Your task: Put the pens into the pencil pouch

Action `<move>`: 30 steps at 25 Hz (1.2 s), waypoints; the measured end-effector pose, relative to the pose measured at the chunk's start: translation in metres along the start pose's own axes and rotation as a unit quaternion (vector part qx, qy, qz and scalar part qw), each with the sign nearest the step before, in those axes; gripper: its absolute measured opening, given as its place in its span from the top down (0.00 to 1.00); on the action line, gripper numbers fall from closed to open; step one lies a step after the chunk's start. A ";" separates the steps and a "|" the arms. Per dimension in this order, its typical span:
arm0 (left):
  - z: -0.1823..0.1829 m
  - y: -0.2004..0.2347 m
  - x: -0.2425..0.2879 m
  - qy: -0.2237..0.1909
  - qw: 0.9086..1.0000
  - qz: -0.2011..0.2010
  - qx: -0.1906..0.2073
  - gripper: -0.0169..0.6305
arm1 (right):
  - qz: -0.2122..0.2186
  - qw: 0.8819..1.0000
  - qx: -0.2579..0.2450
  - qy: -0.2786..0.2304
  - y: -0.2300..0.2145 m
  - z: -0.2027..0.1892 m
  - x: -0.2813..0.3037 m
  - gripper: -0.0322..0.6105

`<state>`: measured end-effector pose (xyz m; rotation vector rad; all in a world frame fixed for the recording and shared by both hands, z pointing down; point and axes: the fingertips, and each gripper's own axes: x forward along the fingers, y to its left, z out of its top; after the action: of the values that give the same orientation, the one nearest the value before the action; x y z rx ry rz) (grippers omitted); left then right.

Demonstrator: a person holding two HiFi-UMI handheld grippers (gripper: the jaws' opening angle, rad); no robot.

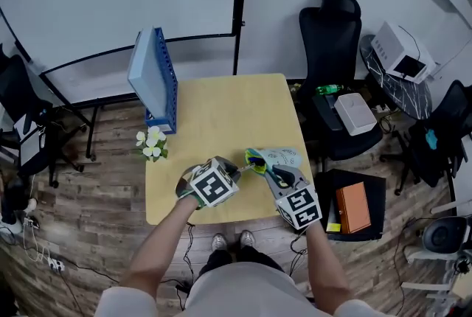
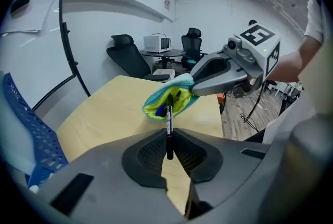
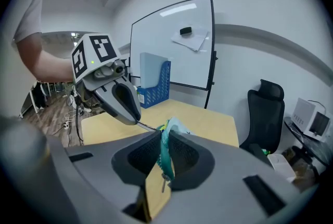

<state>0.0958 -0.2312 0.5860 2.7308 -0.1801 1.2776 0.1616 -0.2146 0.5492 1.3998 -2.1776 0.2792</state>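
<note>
Insertion is the step I'm on. My left tool [image 1: 237,171] is closed narrow on a black pen [image 2: 169,132], gripping it by its rear end so most of the barrel sticks out ahead of the jaws. The pen's tip sits at the mouth of the pouch [image 2: 167,102]. My right tool [image 3: 165,158] pinches the pouch by its teal edge beside the zip, over the near right part of the tabletop [image 1: 221,109]. The mouth gapes toward the pen, yellow lining showing, with a blue pen and a dark one already inside. I cannot tell whether the pouch's bottom rests on the tabletop.

To do this well, I'd line the barrel up with the pouch's long axis and aim for the free gap beside the pens inside, clear of the zip and the lining's fold. I'd hold the right tool steady with the mouth tilted upward. The left jaws should part only once most of the barrel is inside. Otherwise I judge the pen could tip back out.
</note>
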 end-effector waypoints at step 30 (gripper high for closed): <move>0.040 -0.015 0.044 -0.065 0.997 -0.004 -0.039 0.75 | 0.037 0.999 0.018 -0.024 0.019 -0.009 -0.018 0.87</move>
<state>0.1563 -0.2253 0.5934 2.7445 -0.2255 1.0679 0.1535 -0.1878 0.5491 1.3607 -2.2775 0.3173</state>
